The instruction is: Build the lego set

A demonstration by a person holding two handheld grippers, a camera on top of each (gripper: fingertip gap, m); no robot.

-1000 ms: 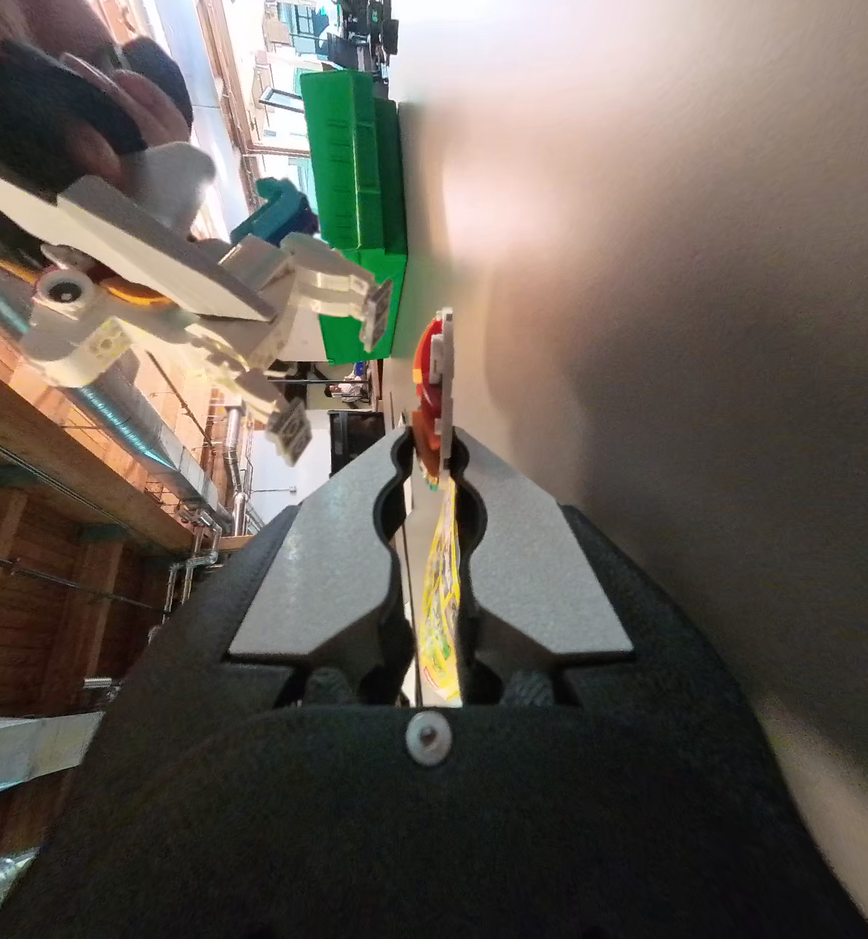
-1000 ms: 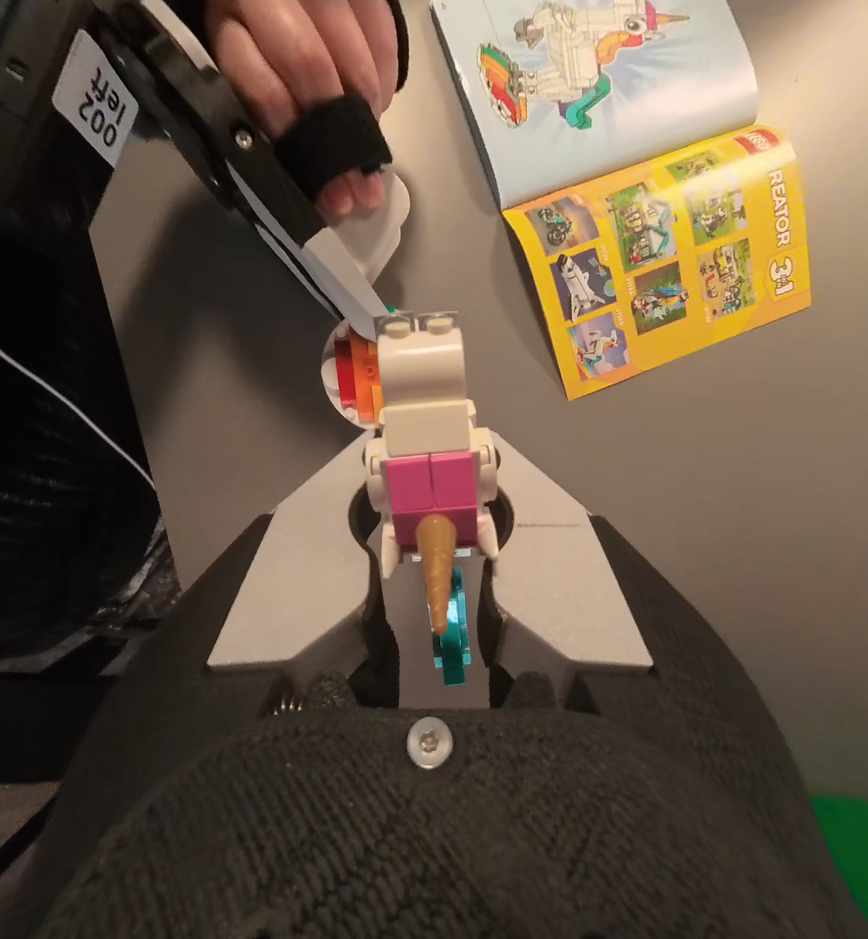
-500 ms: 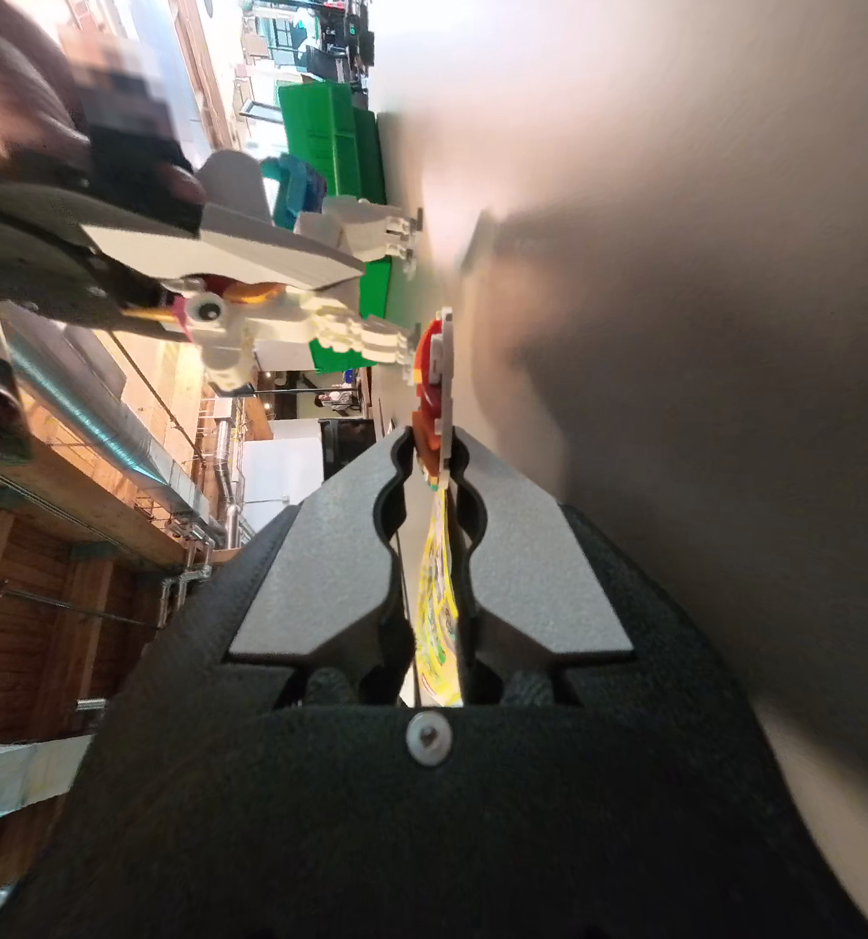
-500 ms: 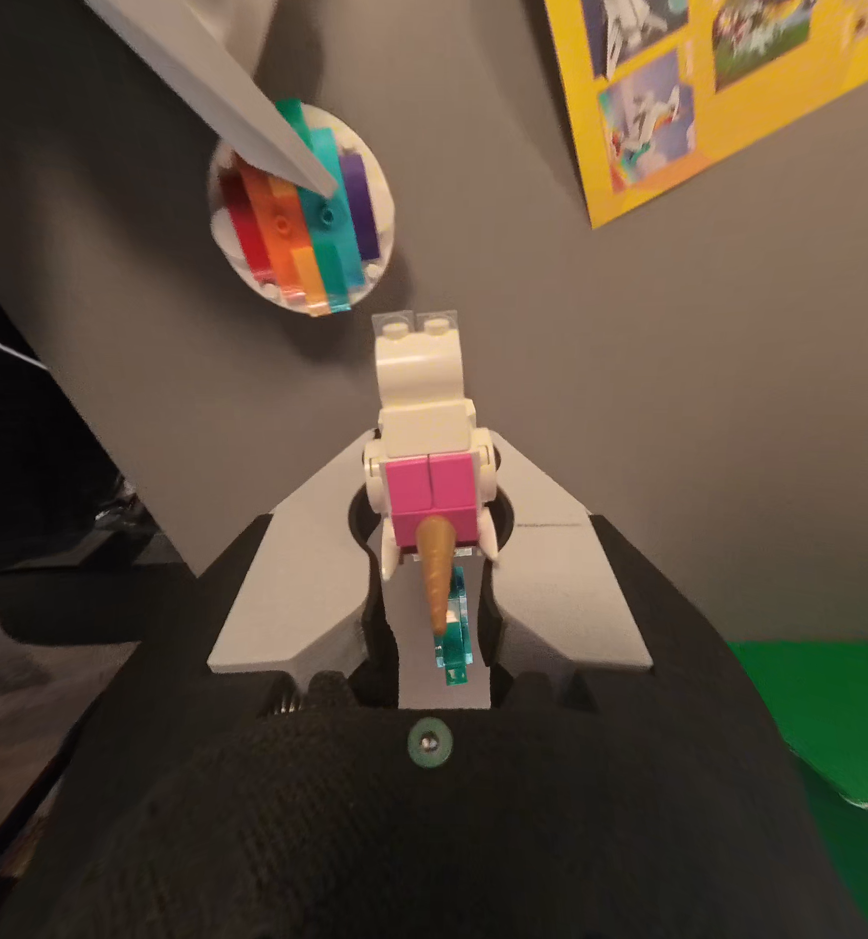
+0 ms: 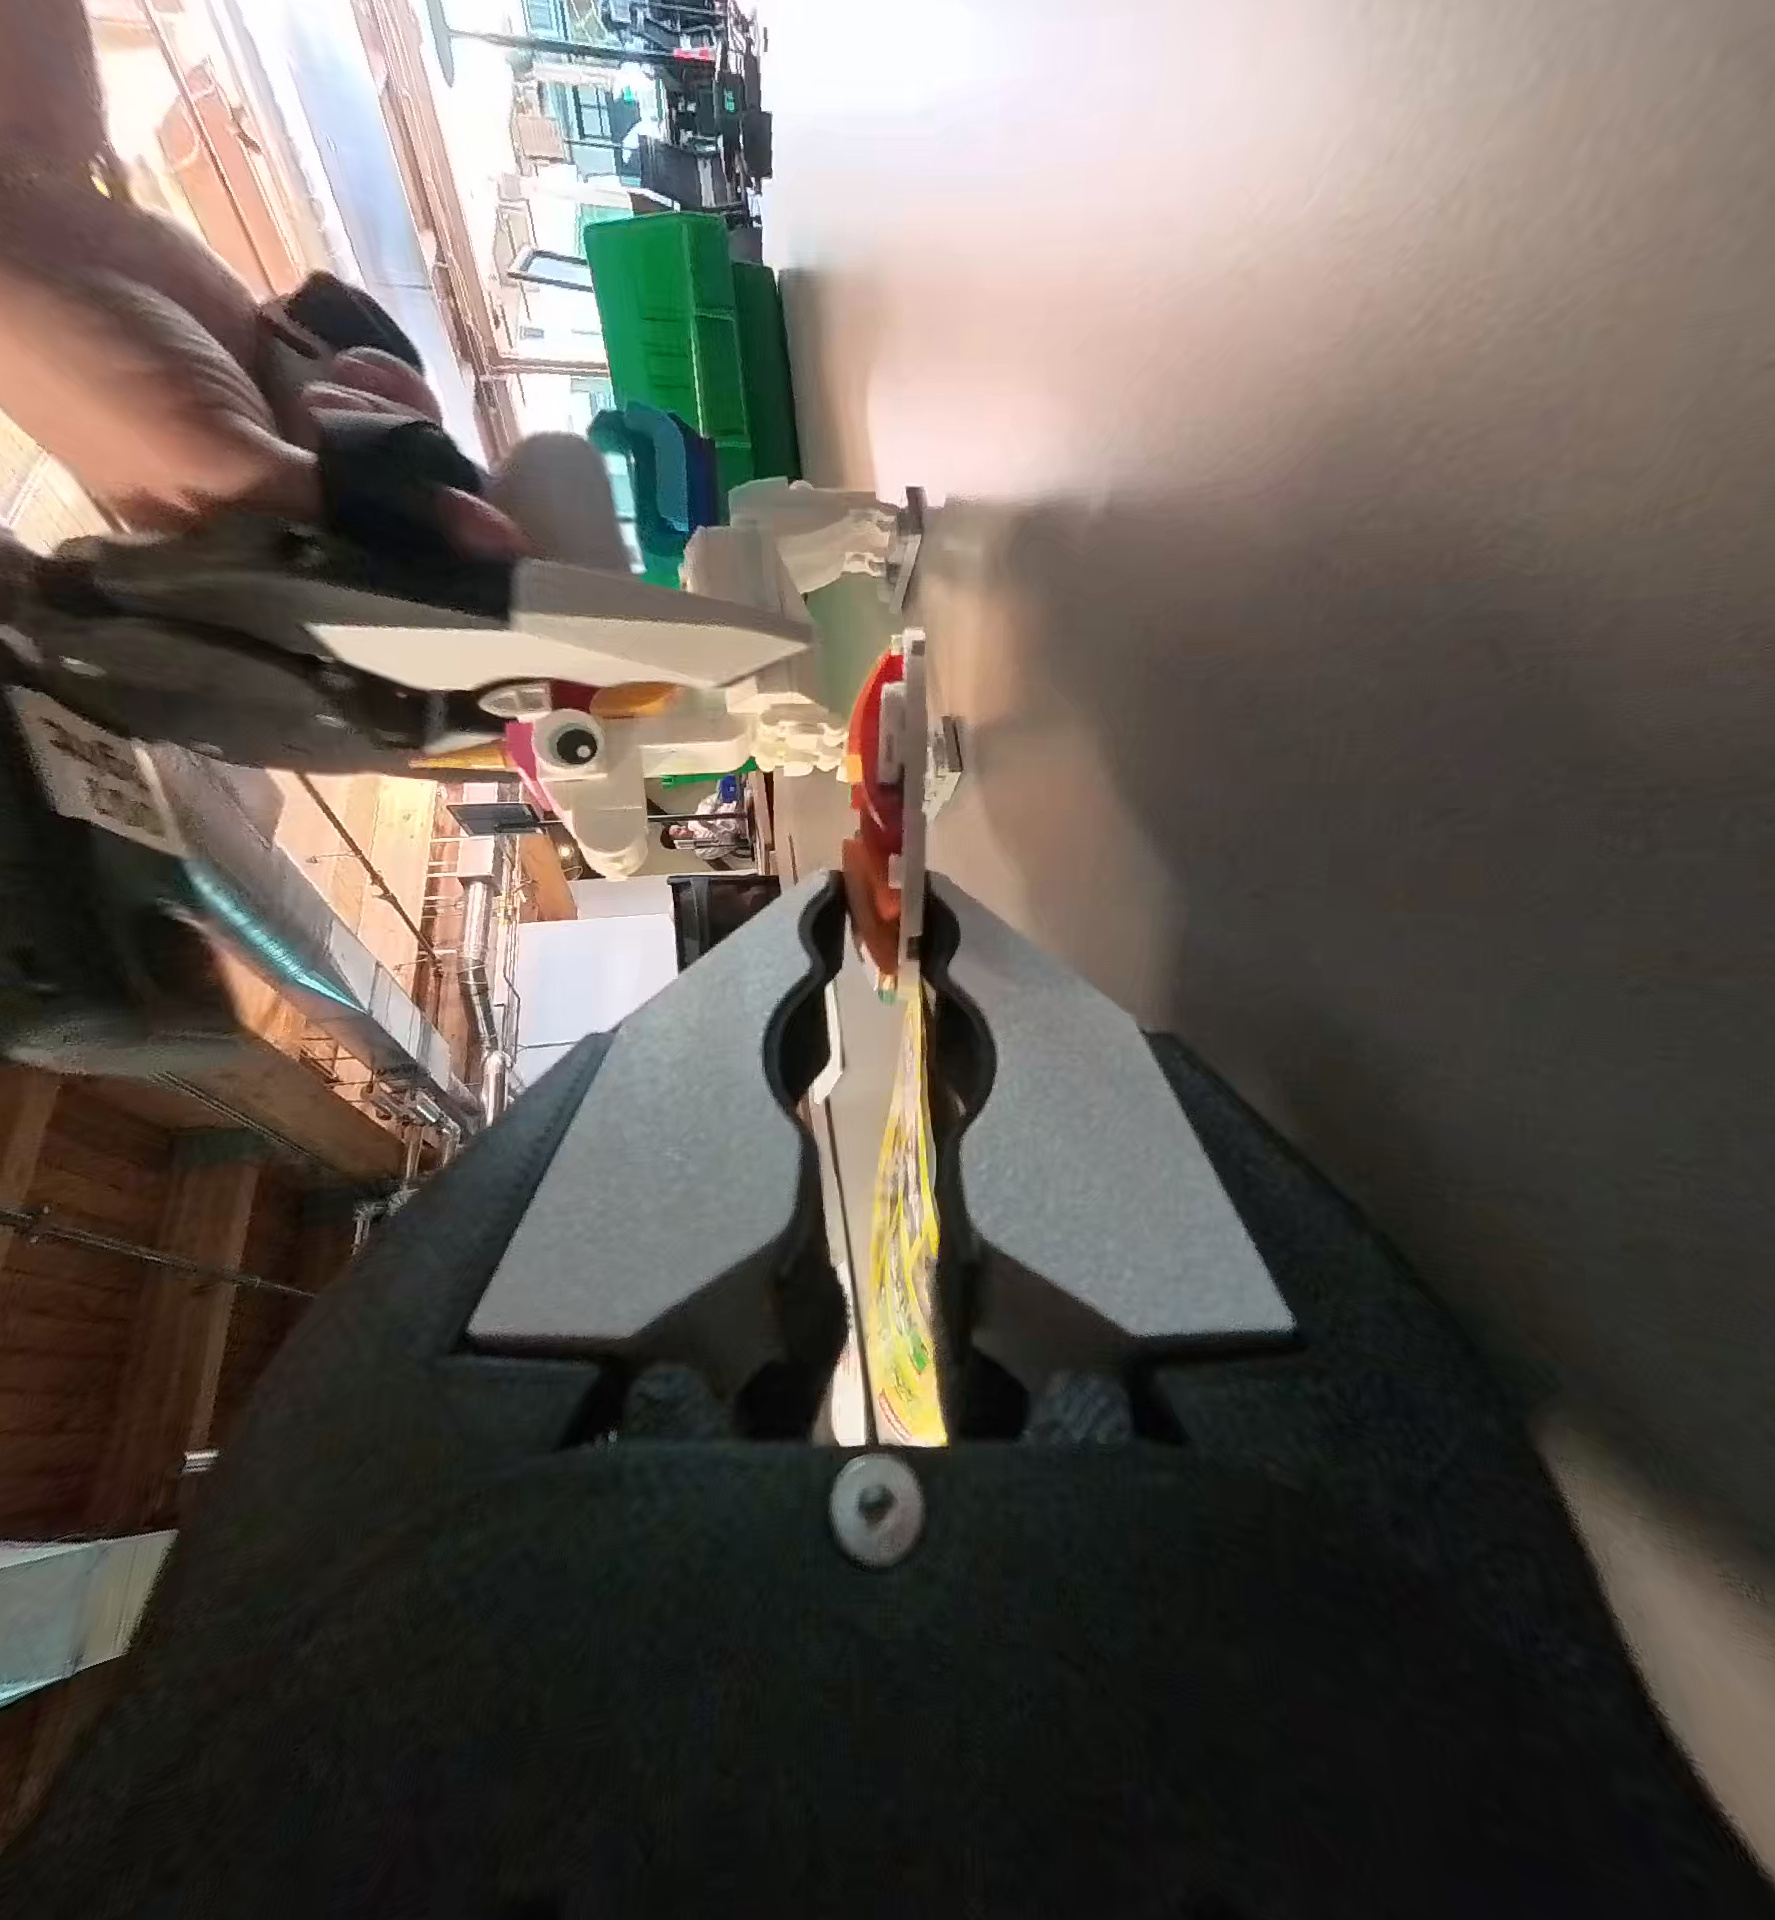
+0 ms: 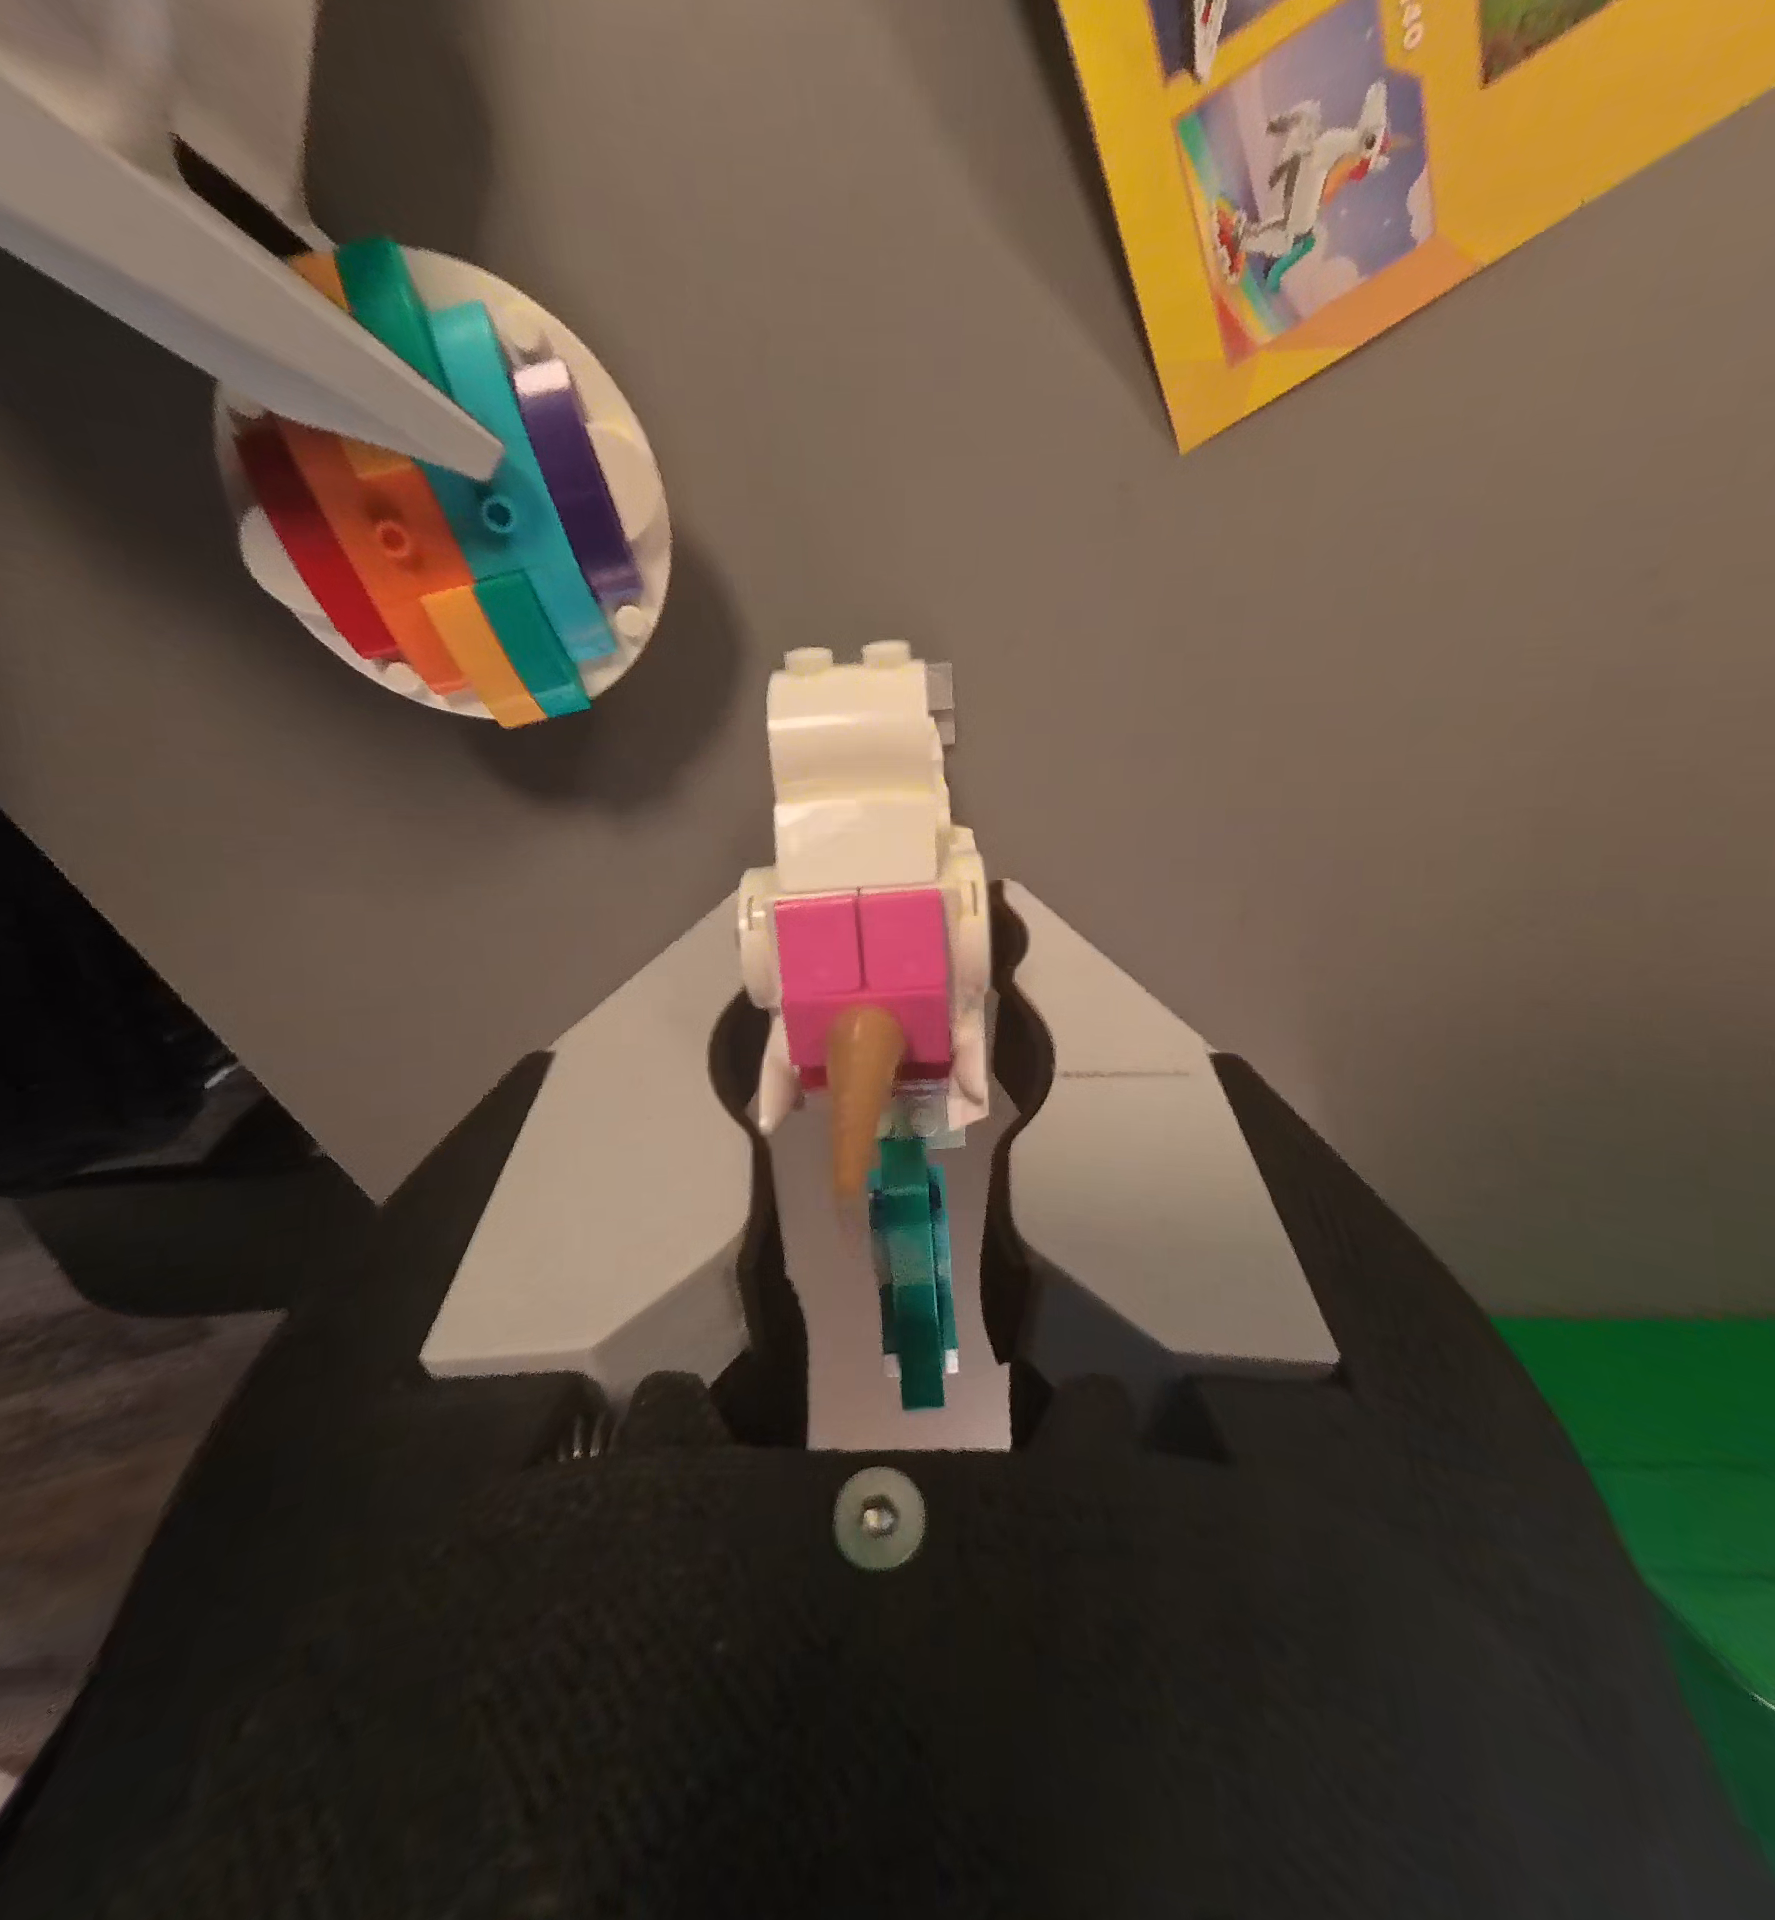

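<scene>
Yellow booklet [image 6: 1382, 187]: cut off by the top and right edges.
Rainbow disc [image 6: 613, 457]: partly covered by a grey finger [image 6: 239, 301] (the rest of that gripper is out of frame).
Hand [image 5: 135, 343]: blurred.
Unicorn's legs [image 5: 821, 540]: smeared, contact with the table unclear.

The matte grey counter [image 6: 1122, 540] carries a glossy yellow paper instruction booklet [image 6: 1382, 187] and, well apart, a bright green plastic bin [image 6: 1714, 1507].
</scene>
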